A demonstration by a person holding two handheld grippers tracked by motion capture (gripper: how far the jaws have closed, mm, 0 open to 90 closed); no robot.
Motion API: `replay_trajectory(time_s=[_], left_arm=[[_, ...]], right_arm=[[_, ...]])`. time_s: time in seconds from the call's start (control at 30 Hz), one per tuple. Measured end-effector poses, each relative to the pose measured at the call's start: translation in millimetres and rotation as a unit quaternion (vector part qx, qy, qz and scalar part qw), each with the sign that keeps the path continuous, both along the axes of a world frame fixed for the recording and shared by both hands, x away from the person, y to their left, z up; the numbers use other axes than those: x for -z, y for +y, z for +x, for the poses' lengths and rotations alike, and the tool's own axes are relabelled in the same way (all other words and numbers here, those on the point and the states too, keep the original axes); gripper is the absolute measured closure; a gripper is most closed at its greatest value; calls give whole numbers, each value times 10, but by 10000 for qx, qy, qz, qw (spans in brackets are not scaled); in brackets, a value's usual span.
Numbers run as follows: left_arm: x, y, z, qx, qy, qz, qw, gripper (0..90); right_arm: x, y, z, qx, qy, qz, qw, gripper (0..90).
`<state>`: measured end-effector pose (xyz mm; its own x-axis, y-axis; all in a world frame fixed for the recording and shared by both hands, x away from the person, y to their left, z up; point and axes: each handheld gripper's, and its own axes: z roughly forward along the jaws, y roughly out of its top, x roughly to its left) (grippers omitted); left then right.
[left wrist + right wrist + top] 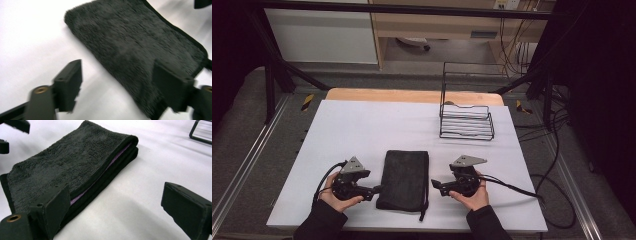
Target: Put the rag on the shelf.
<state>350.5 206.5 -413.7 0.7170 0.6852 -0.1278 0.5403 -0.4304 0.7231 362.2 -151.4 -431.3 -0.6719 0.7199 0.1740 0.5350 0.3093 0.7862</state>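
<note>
A black fluffy towel (pixel 403 179), folded into a long rectangle, lies flat near the front of the white table (pixel 362 125). My left gripper (pixel 375 190) sits at its left edge, held level and pointing right. In the left gripper view the jaws of this gripper (pixel 120 87) stand wide apart over the towel (pixel 140 42) corner without pressing it. My right gripper (pixel 435 184) is at the towel's right side and points left. Its jaws (pixel 120 211) are open over bare table, one beside the towel (pixel 70 167), whose fold shows a purple inner layer (pixel 115 161).
A black wire rack (pixel 467 122) stands upright at the back right of the table. A thin cord (pixel 425 207) trails from the towel's near right corner. Cables run off the table's right side. The table's back edge is bare wood (pixel 412 95).
</note>
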Motion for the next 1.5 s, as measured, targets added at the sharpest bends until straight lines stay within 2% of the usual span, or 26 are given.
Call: replay_trajectory(time_s=[0.1, 0.23, 0.33, 0.47, 0.73, 0.8, 0.87, 0.97, 1.07, 1.13, 1.27, 1.43, 1.5], left_arm=[[-24, 5, 88, -63, 15, -29, 10000, 166], [-103, -13, 226, -147, -114, 5, 9998, 137], [-163, -46, 356, -244, -186, 36, 9995, 131], [-199, -117, 545, -318, -184, 11, 9993, 131], [-118, -244, 843, -596, -170, 125, 9980, 152], [-65, -248, 917, -711, -102, 153, 9973, 190], [-1, -253, 973, -802, 65, 157, 9966, 225], [89, -271, 1028, -818, 228, 160, 9963, 314], [152, -298, 1071, -820, 303, 115, 9961, 393], [189, -321, 1089, -792, 389, 39, 9961, 441], [272, -363, 1105, -766, 499, 62, 9958, 506], [286, -368, 1099, -700, 676, -64, 9952, 630], [289, -363, 1103, -692, 750, -84, 9947, 652]], right_arm=[[-7, -6, 13, -1, -6, 9, 10000, 73], [-8, -3, 3, 61, -14, 29, 10000, 62], [-10, -4, -2, 86, 1, 18, 10000, 61], [-2, 0, -9, 72, 25, -1, 10000, 62], [15, 8, -17, 69, 66, -59, 9999, 54], [16, 9, -16, 79, 67, -69, 9999, 53], [19, 8, -17, 80, 61, -89, 9999, 54], [24, 10, -14, 76, 60, -97, 9999, 57], [37, 16, -3, 77, 79, -136, 9998, 60], [42, 20, 0, 77, 86, -131, 9998, 64], [36, 18, 0, 90, 87, -108, 9999, 68], [45, 28, 17, 98, 125, -104, 9998, 70], [44, 26, 35, 106, 108, -85, 9998, 72]])
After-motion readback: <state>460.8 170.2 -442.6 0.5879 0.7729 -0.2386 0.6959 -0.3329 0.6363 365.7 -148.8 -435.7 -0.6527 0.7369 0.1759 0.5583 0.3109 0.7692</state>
